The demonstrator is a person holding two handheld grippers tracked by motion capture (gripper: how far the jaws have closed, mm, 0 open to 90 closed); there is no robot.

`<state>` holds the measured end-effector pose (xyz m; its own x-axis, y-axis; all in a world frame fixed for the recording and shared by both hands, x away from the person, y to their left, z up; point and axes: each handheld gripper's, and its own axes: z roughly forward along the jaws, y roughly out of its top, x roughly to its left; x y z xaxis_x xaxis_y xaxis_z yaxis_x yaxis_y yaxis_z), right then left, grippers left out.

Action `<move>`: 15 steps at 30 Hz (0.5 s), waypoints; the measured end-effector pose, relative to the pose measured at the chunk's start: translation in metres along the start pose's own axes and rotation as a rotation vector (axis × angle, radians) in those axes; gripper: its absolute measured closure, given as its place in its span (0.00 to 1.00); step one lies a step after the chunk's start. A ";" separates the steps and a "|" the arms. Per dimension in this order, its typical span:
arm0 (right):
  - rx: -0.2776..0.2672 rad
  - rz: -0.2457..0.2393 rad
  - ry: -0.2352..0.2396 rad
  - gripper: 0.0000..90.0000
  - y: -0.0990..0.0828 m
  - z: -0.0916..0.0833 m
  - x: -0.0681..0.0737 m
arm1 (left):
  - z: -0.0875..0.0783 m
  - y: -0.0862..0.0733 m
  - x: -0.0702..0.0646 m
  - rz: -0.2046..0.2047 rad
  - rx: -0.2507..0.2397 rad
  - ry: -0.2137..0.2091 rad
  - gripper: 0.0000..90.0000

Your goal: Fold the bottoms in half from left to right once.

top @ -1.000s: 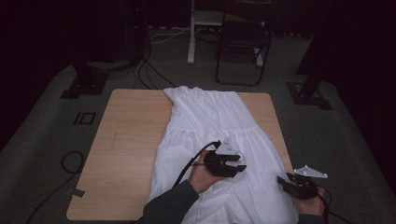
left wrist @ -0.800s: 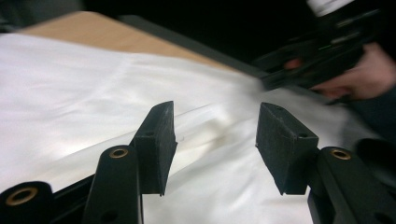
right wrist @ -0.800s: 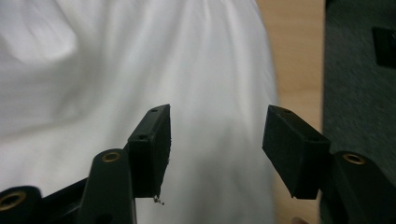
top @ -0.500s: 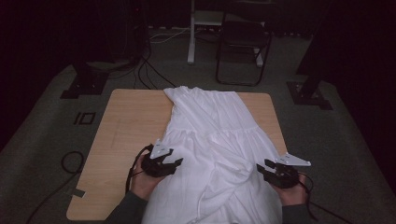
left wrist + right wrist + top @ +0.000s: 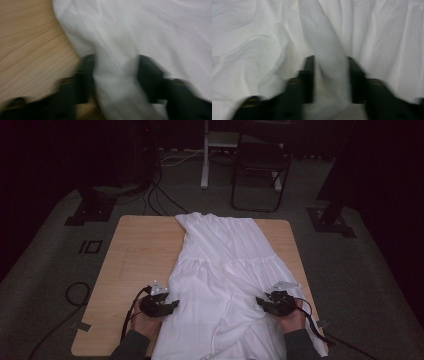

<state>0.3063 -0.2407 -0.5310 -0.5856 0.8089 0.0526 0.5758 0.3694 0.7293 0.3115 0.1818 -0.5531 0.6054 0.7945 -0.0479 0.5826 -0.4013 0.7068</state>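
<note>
A white dress (image 5: 225,265) lies spread lengthwise on the wooden table (image 5: 140,250), its skirt toward the near edge. My left gripper (image 5: 170,306) sits at the skirt's left edge, low on the table. In the left gripper view a raised fold of the dress (image 5: 155,30) fills the gap of the left gripper (image 5: 115,72), whose jaws have just been closing onto it. My right gripper (image 5: 260,302) is at the skirt's right side. Its jaws have also just been closing, and a ridge of the dress (image 5: 262,37) is pinched in the right gripper (image 5: 330,75).
Bare wood lies left of the dress. Beyond the table stand a dark folding chair (image 5: 260,170) and a white post (image 5: 205,155). Black stand bases (image 5: 92,207) (image 5: 332,217) flank the table. Cables (image 5: 75,292) loop on the grey floor at the left.
The left hand went from the middle of the skirt out to its left edge and sank. The right hand came in onto the skirt's right side. Both grippers now have cloth between their jaws.
</note>
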 end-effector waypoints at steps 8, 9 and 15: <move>-0.175 0.006 -0.085 0.97 0.009 -0.058 -0.008 | -0.068 0.039 -0.031 0.087 -0.278 -0.055 0.99; -0.205 0.017 -0.116 0.97 0.009 -0.069 -0.014 | -0.069 0.044 -0.036 0.108 -0.267 -0.025 0.99; -0.185 0.116 -0.291 0.97 -0.011 -0.087 -0.064 | -0.016 0.045 -0.060 0.127 -0.117 -0.016 0.75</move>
<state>0.2881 -0.3367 -0.4832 -0.3202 0.9467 -0.0345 0.5003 0.1999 0.8425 0.2926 0.1233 -0.5076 0.6793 0.7330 0.0368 0.4343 -0.4419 0.7850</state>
